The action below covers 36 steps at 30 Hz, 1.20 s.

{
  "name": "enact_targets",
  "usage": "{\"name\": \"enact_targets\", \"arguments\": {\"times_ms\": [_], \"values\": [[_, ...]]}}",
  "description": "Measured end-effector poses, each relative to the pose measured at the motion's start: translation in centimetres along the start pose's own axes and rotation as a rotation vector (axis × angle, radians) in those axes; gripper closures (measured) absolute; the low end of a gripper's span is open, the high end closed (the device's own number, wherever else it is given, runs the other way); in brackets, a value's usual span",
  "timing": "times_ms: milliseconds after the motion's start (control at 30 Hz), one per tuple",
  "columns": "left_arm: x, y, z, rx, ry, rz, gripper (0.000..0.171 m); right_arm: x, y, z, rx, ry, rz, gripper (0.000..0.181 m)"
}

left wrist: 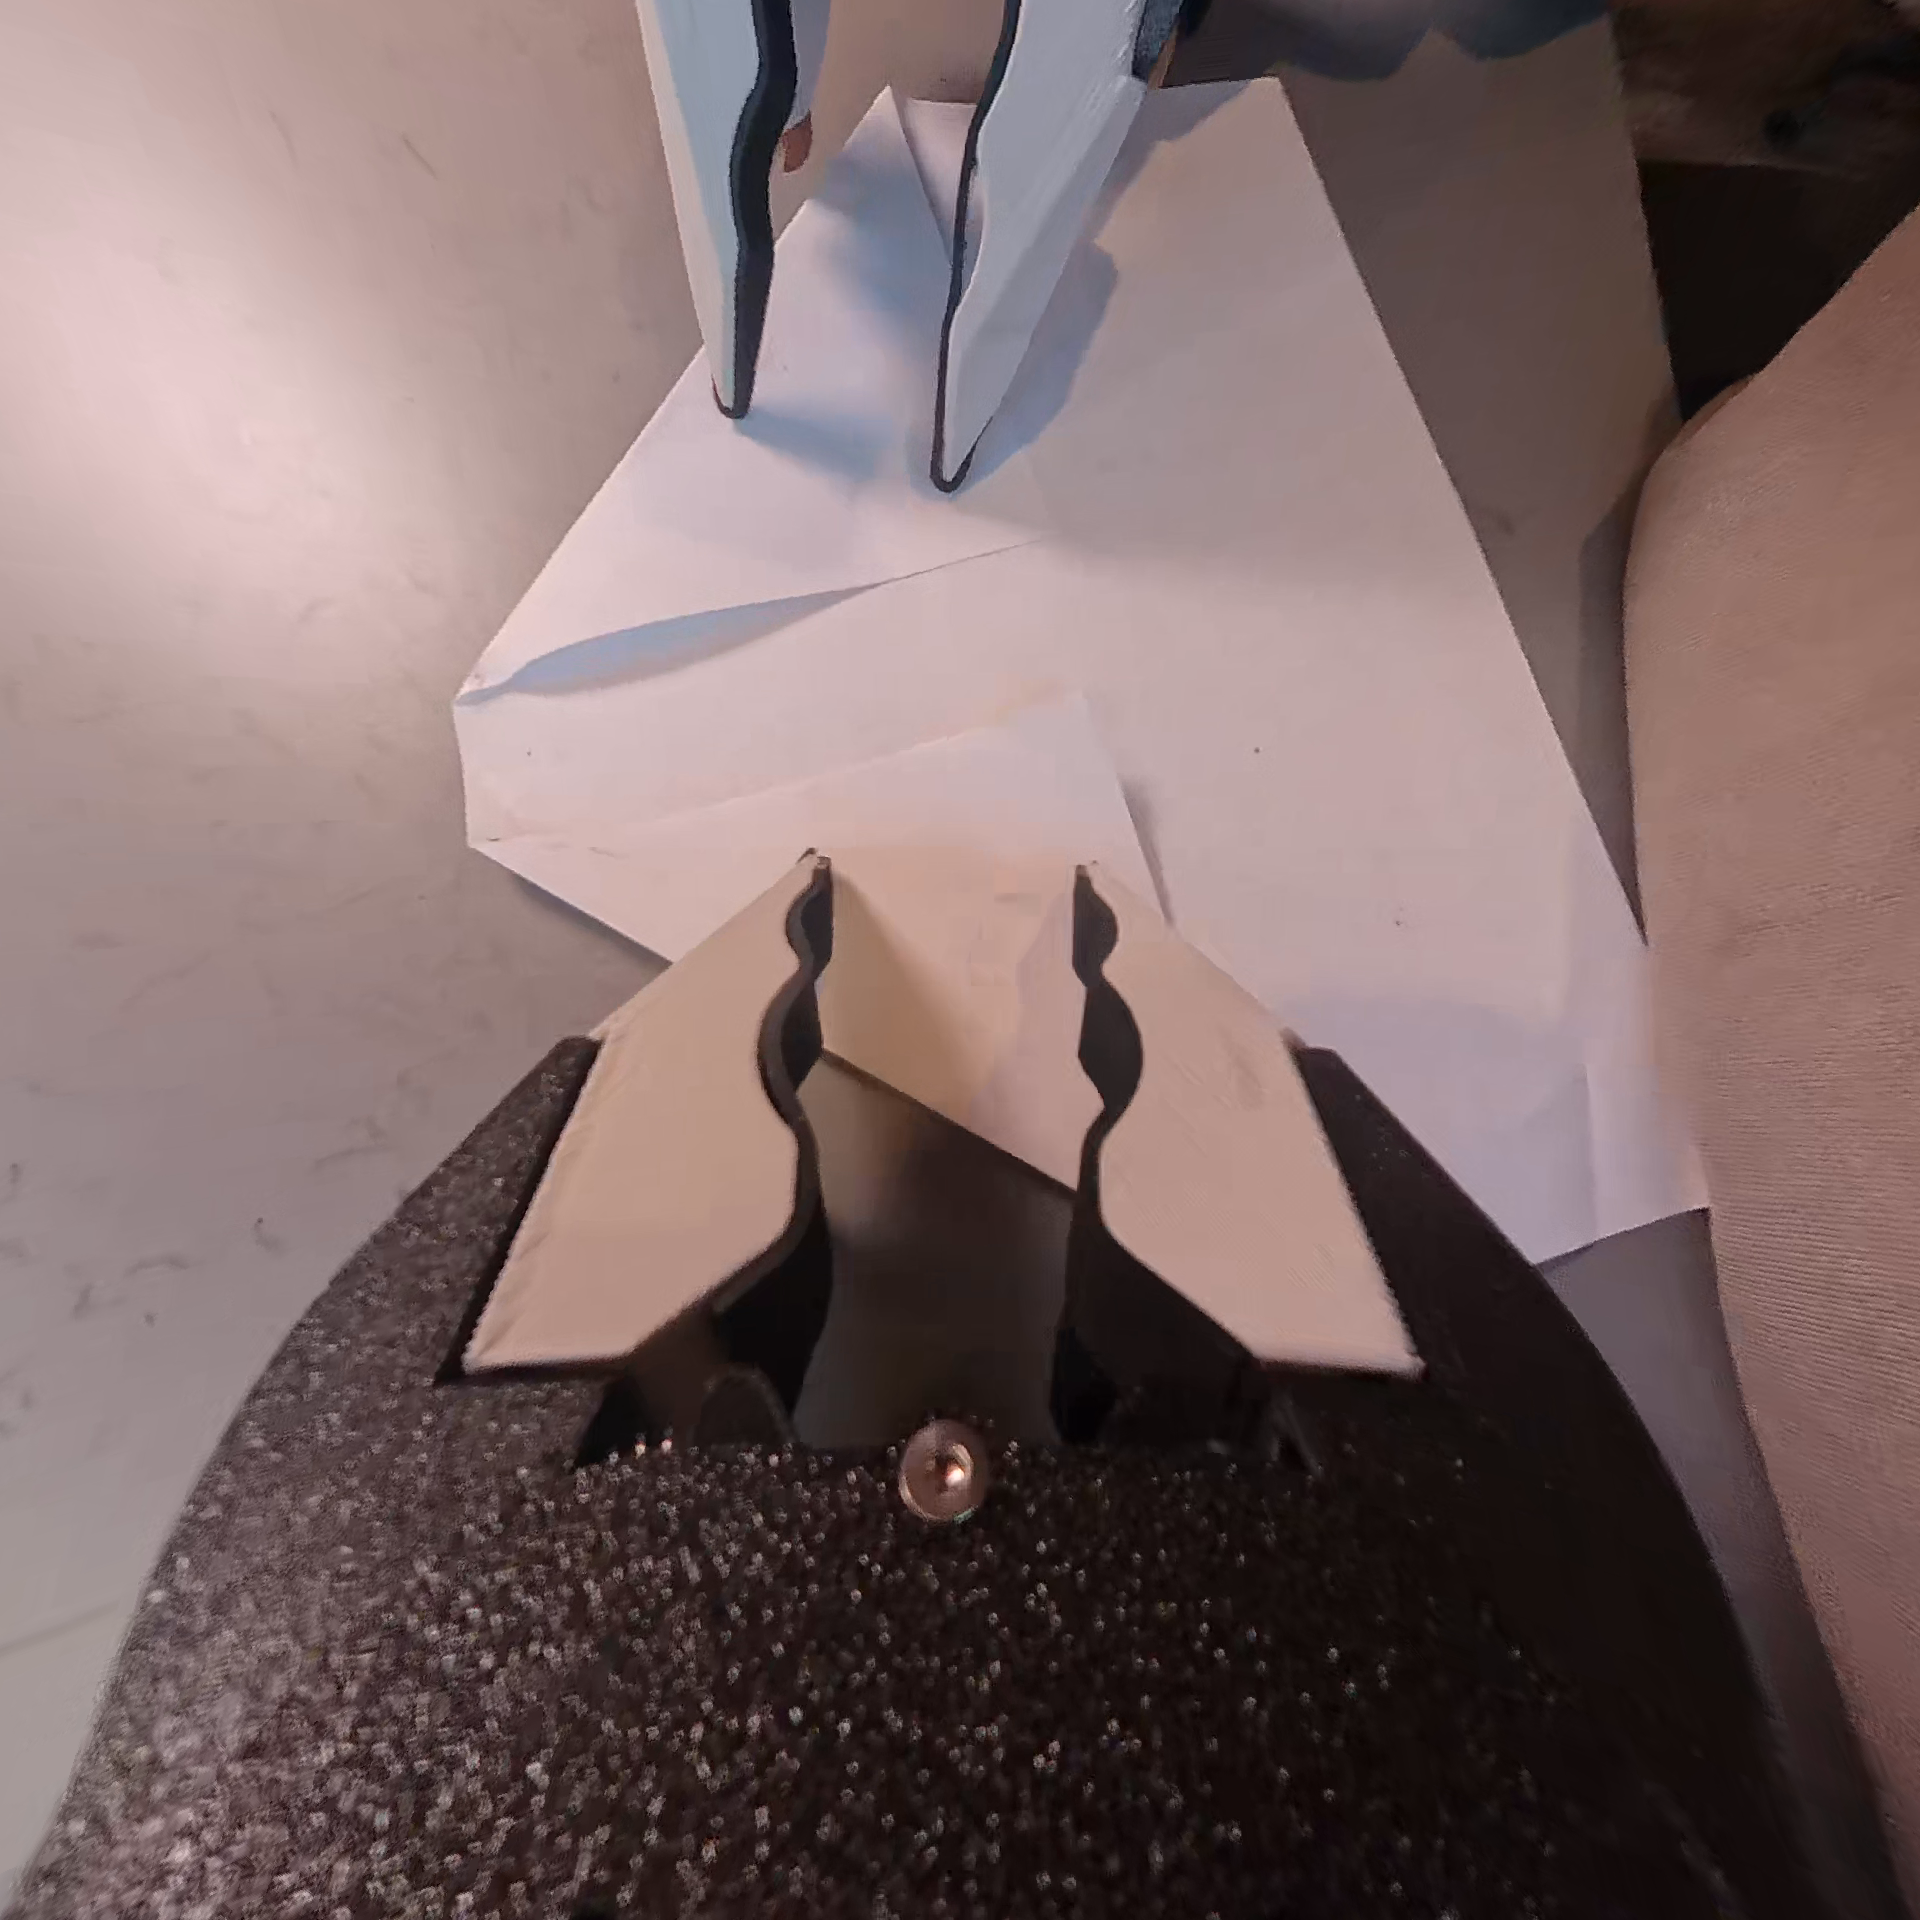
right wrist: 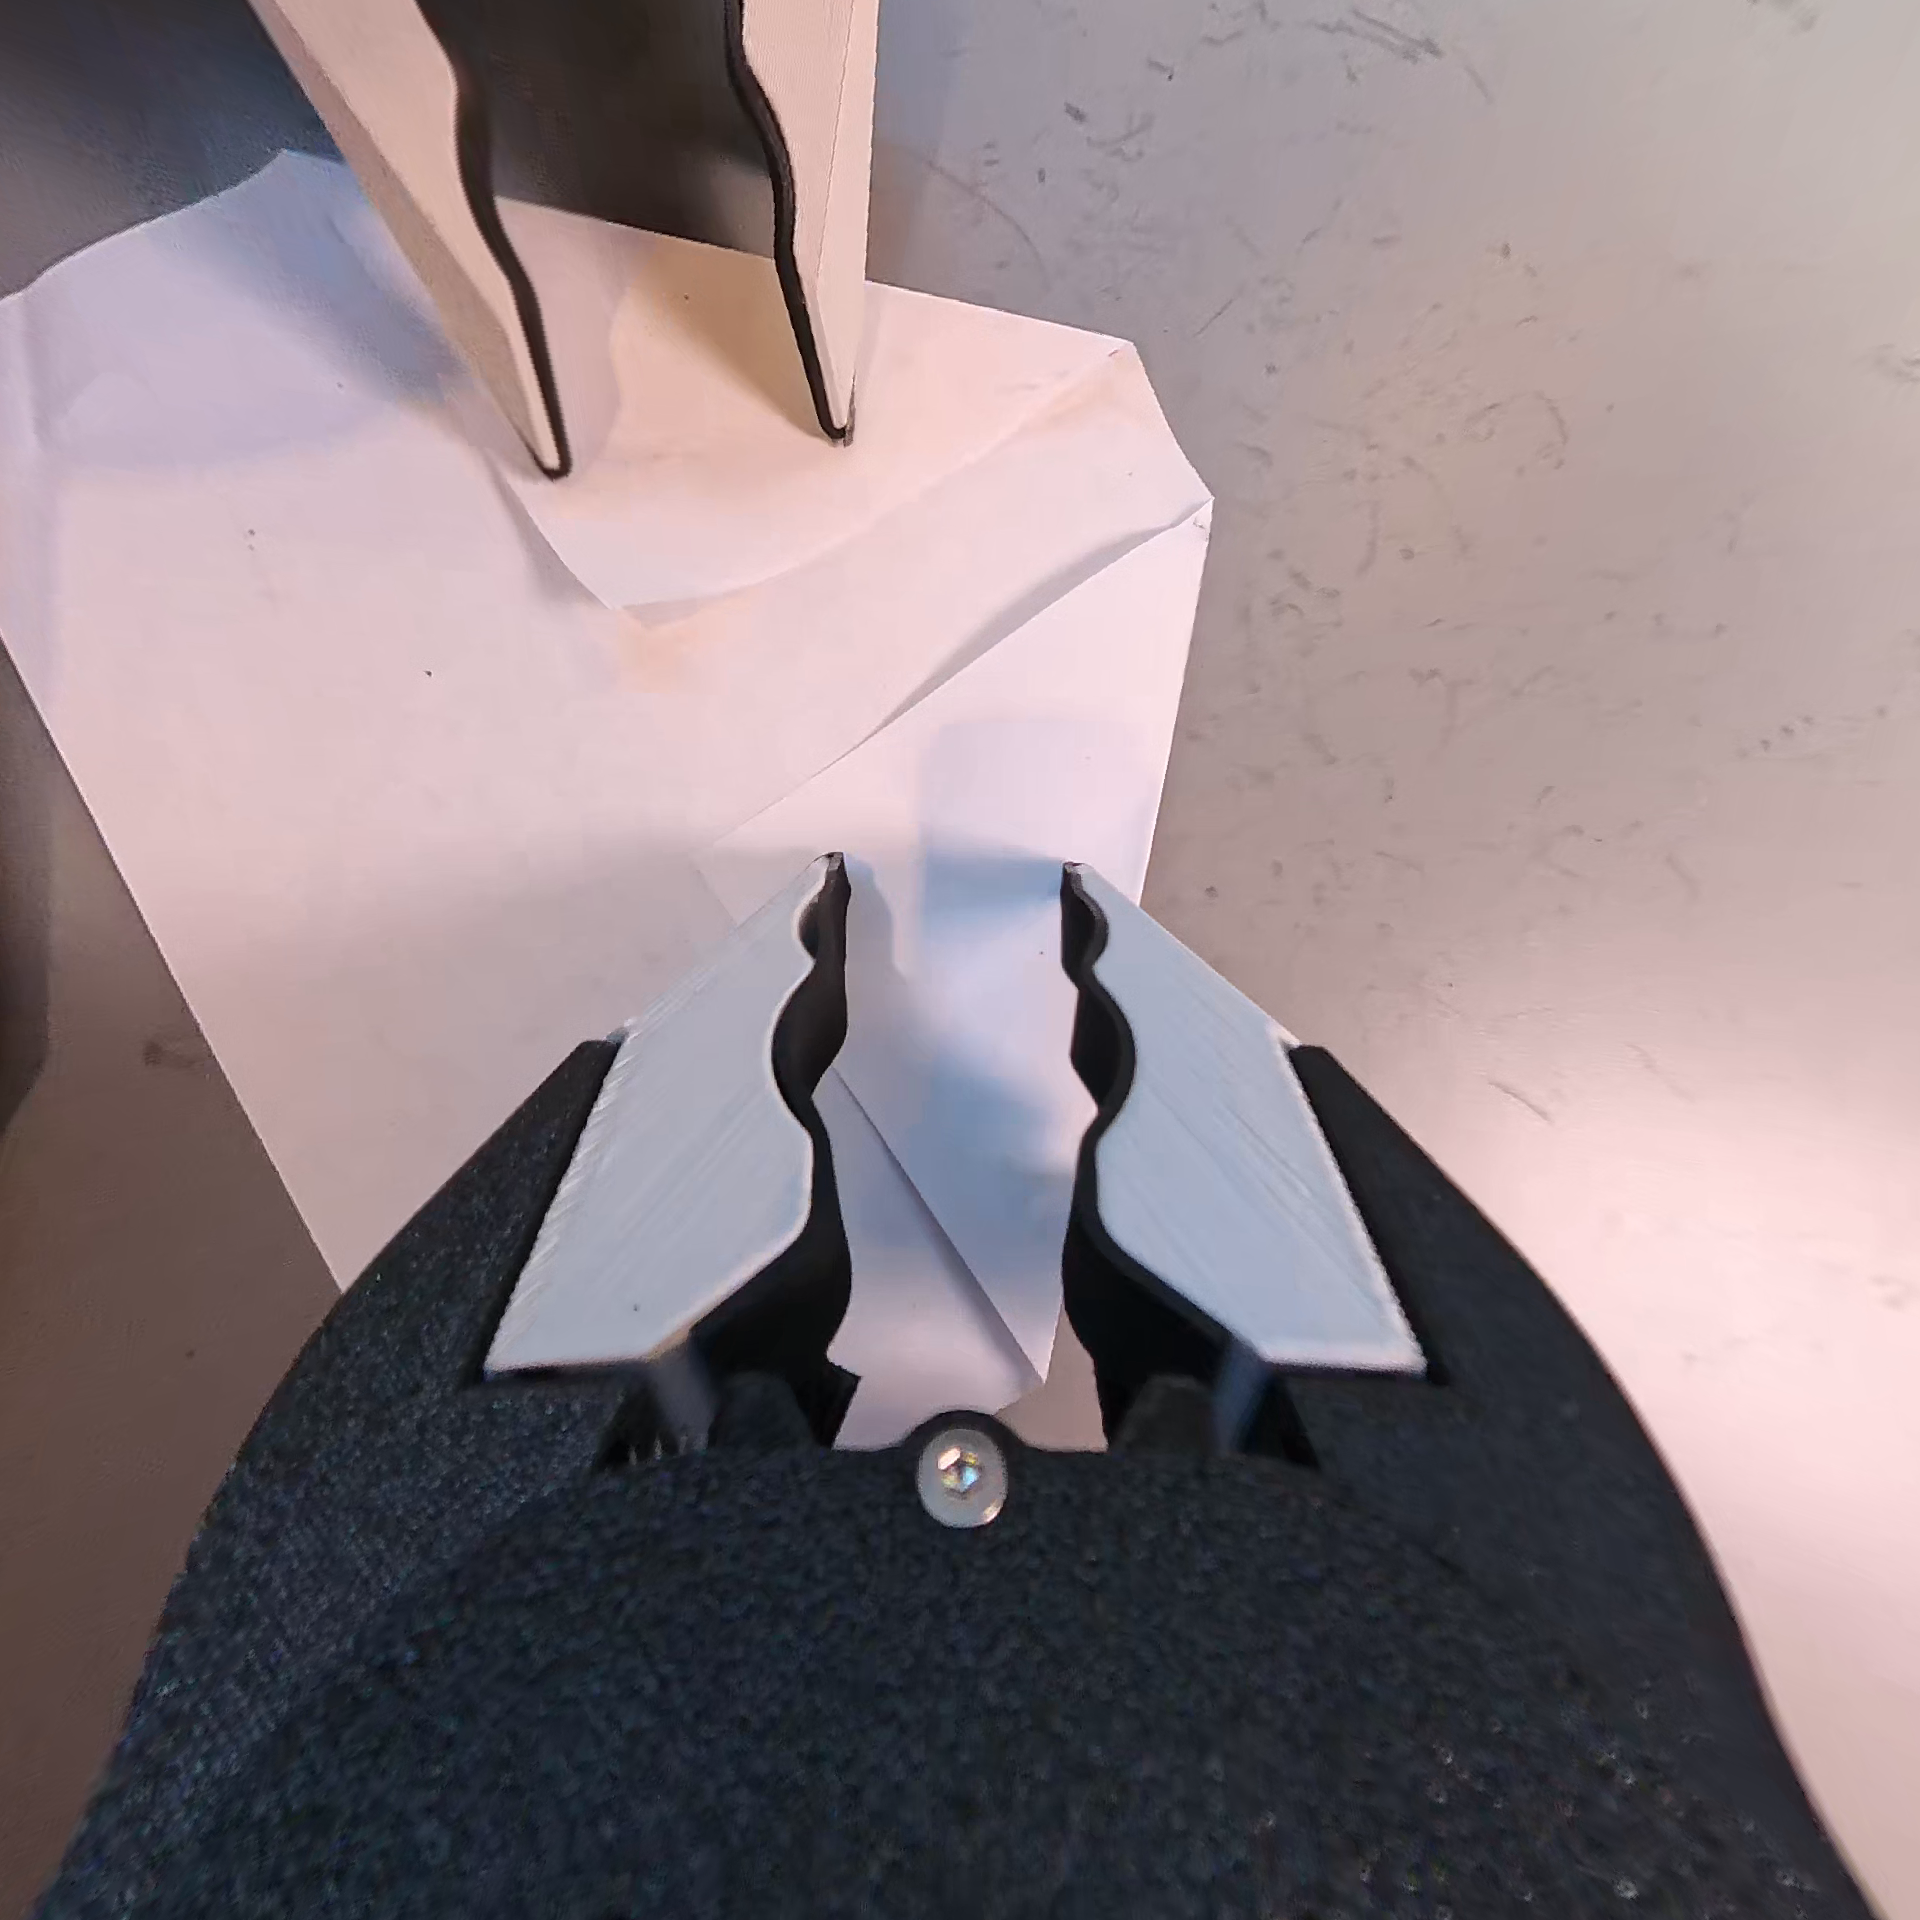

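A white sheet of paper [left wrist: 1195, 675] with folded corners and creases lies flat on a pale scuffed table [left wrist: 208, 727]. My left gripper [left wrist: 951, 873] is open, its tips over the near folded flap of the paper and empty. My right gripper shows at the far end in the left wrist view [left wrist: 842, 447], open, tips down on the paper. In the right wrist view, my right gripper [right wrist: 951, 873] is open over a folded flap of the same paper [right wrist: 416, 727], and the left gripper [right wrist: 696, 452] stands opposite, open, tips touching the paper.
A beige cloth-covered shape [left wrist: 1787, 935] lies along the right side in the left wrist view, next to the paper's edge. Dark wood [left wrist: 1766, 83] shows at the top right. The table [right wrist: 1558, 623] stretches bare to the right in the right wrist view. There is about 10 cm between the tips of the two grippers.
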<state>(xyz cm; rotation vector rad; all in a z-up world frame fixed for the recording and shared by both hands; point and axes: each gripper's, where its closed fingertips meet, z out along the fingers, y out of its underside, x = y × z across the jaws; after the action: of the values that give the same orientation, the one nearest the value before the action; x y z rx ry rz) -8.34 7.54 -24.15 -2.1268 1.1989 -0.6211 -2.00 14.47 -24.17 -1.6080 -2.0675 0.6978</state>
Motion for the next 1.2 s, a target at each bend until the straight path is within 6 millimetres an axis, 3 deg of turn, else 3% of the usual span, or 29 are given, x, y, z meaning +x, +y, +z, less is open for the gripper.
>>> {"name": "enact_targets", "arguments": {"times_ms": [200, 400, 567, 700, 833, 1033, 1100, 1200], "values": [[0.1, 0.1, 0.0, 0.004, -0.001, 0.029, 0.125, 0.0, 0.0, 0.0, -0.004, -0.007, 0.040, 0.141], [-0.4, 0.0, -0.5, 0.050, 0.060, -0.096, 0.138, -0.9, -0.6, -0.4, 0.007, -0.063, 0.048, 0.128], [-3.1, -1.6, -3.0, 0.177, 0.040, -0.305, 0.138, 1.1, -1.9, -1.9, 0.107, -0.044, 0.165, 0.132], [-6.5, -0.2, -3.9, 0.167, -0.087, -0.444, 0.134, 3.0, -1.5, -1.8, 0.100, 0.018, 0.209, 0.137], [-5.9, 0.5, -2.2, 0.087, -0.113, -0.448, 0.141, 2.9, 0.1, 0.1, -0.021, 0.071, 0.122, 0.140], [-5.2, -0.2, -1.4, 0.113, -0.102, -0.472, 0.158, 2.3, -0.6, 0.4, 0.025, 0.107, 0.041, 0.149], [-4.7, -1.1, -1.7, 0.164, -0.050, -0.460, 0.166, 2.0, -0.5, 0.2, 0.038, 0.084, 0.048, 0.146], [-2.7, -4.2, -3.3, 0.319, 0.103, -0.361, 0.171, 1.4, -1.5, -0.6, 0.126, 0.006, 0.050, 0.140]]}}
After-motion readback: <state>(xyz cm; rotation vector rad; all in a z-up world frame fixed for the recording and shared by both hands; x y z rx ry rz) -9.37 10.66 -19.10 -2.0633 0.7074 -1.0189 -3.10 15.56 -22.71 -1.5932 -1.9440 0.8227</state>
